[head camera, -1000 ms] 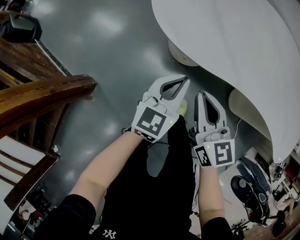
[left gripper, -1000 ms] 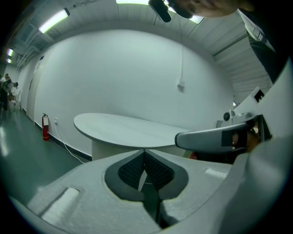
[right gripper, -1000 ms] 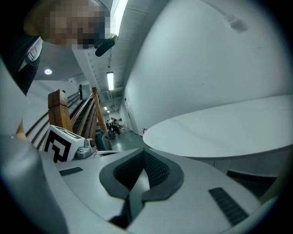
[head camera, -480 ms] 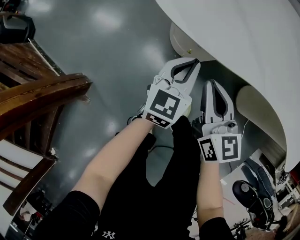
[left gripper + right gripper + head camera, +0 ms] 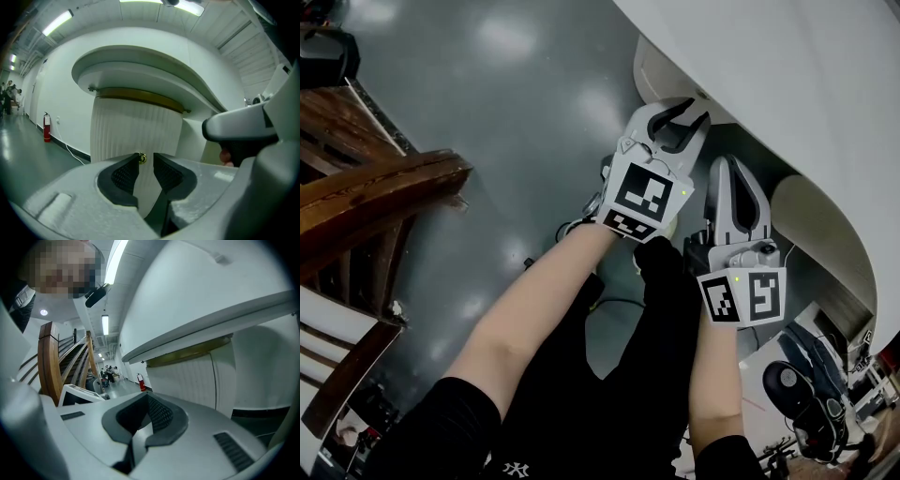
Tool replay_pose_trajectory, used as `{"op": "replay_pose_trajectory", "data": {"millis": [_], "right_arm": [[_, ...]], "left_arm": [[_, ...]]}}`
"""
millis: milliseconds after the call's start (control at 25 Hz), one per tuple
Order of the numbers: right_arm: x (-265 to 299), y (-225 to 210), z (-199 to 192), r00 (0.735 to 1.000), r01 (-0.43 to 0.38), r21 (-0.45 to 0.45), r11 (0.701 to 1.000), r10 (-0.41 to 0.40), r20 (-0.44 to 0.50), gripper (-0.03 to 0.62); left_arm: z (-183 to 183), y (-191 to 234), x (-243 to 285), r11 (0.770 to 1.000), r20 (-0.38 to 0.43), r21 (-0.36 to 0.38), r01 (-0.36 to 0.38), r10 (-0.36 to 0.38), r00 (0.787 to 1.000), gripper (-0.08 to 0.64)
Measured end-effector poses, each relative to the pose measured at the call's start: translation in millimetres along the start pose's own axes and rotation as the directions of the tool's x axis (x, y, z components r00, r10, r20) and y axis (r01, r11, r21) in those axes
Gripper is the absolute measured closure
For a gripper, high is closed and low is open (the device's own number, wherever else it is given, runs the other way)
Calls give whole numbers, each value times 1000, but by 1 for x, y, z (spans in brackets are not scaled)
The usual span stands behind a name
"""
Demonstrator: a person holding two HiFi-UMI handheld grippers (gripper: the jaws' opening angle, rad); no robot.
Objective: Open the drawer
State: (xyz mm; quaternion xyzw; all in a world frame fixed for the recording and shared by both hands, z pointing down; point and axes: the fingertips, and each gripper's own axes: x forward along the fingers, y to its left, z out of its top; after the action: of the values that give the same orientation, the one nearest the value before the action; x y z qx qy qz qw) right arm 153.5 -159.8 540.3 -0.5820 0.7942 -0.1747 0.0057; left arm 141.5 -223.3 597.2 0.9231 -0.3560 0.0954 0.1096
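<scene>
The drawer is a white ribbed front under a curved white desk, with a small brass knob. In the right gripper view the same ribbed drawer shows ahead. My left gripper points at the knob with its jaws opening. The knob shows just past the left pad's tip at the edge of the gap, and neither pad presses on it. From the head view, the left gripper reaches under the desk edge. Just to its right, my right gripper is shut and empty, a little further back.
The white desk top overhangs both grippers. A wooden chair stands at the left on the grey floor. Shoes and gear lie at the lower right. A red fire extinguisher stands by the far wall.
Both grippers have moved forward and lower, toward the drawer front under the desk. The left jaws, shut before, now stand apart. The right jaws stay shut.
</scene>
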Motion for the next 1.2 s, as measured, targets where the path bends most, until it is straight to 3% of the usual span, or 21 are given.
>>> {"op": "replay_pose_trajectory", "data": {"millis": [280,800,1200], "right_arm": [[3,-11,-3,1000,7,2,1000,-7,-6,578],[6,-24,1,999,24,10,1000,-23,-31,578],[5,-20,-2,998,27,24,999,-25,-51,578]], "left_arm": [[-6,9,21,999,-5,20,-32,32,999,433],[-10,17,46,998,-43,40,-56,57,997,436],[-12,19,43,997,-42,11,-70,71,997,449]]}}
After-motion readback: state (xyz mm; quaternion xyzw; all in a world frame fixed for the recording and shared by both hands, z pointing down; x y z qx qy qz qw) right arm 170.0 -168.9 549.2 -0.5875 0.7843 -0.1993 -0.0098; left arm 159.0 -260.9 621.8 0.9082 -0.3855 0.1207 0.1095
